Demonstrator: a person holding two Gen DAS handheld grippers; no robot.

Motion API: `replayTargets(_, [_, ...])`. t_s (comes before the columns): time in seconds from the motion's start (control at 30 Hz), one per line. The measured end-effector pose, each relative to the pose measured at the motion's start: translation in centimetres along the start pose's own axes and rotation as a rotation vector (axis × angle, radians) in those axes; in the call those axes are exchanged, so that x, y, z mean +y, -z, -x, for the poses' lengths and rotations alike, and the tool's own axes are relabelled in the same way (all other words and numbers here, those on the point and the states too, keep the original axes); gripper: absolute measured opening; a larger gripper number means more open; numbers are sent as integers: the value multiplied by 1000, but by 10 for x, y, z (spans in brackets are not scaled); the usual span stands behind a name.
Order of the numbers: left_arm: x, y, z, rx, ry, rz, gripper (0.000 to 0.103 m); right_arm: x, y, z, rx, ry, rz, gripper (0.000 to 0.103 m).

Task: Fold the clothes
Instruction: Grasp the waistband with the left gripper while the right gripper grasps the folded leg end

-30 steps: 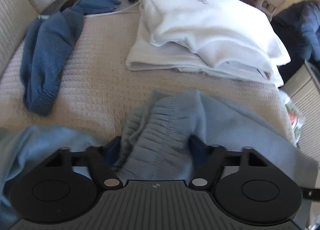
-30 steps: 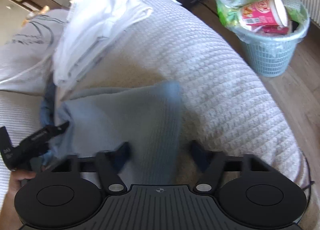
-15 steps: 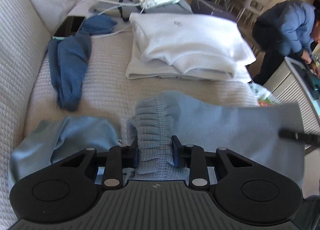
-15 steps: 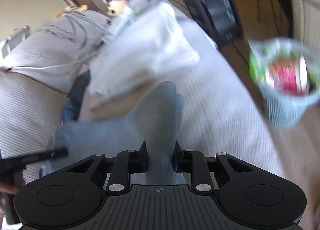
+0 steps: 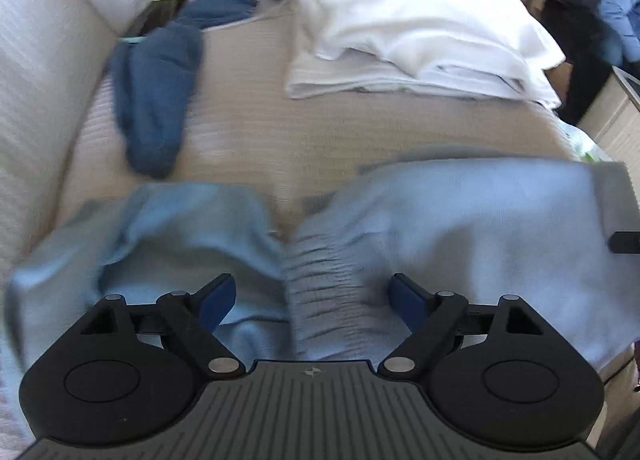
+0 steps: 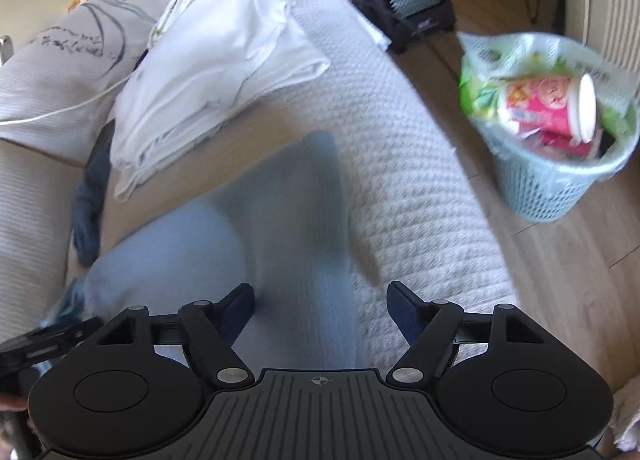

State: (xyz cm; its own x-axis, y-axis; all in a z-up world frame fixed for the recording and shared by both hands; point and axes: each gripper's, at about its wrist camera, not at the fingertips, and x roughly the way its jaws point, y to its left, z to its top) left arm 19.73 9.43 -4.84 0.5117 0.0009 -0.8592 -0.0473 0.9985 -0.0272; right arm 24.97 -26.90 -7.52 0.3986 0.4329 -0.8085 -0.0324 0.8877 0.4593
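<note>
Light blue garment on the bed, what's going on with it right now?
A person with a gripper in each hand is folding clothes on a bed. Both the left gripper and right gripper have their jaws open over the light blue garment, neither clamping it. It lies spread on the bed, its ribbed band between the left jaws. A folded white stack sits beyond, a dark blue garment to its left. Frames are motion-blurred.

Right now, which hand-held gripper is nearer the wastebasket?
Right. The right hand-held gripper sits at the bed edge beside the wastebasket; the left hand-held gripper is farther in, over the light-blue garment.
</note>
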Motion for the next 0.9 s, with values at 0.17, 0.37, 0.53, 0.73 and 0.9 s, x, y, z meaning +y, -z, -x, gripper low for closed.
replayTargets(0.17, [-18, 3, -26, 23, 34, -10, 97, 14, 4, -12, 21, 15, 67, 78])
replayTargets(0.37, [3, 12, -42, 22, 167, 87, 93, 13, 5, -17, 8, 16, 81, 77])
replayTargets(0.53, [0, 14, -23, 24, 210, 143, 42, 22, 8, -11, 4, 16, 107, 53])
replayTargets(0.73, [3, 4, 19, -42, 262, 150, 38, 32, 0, 21, -27, -12, 138, 26])
replayTargets(0.9, [-3, -37, 72, -193, 277, 49, 38, 64, -18, 70, -145, -26, 276, 25])
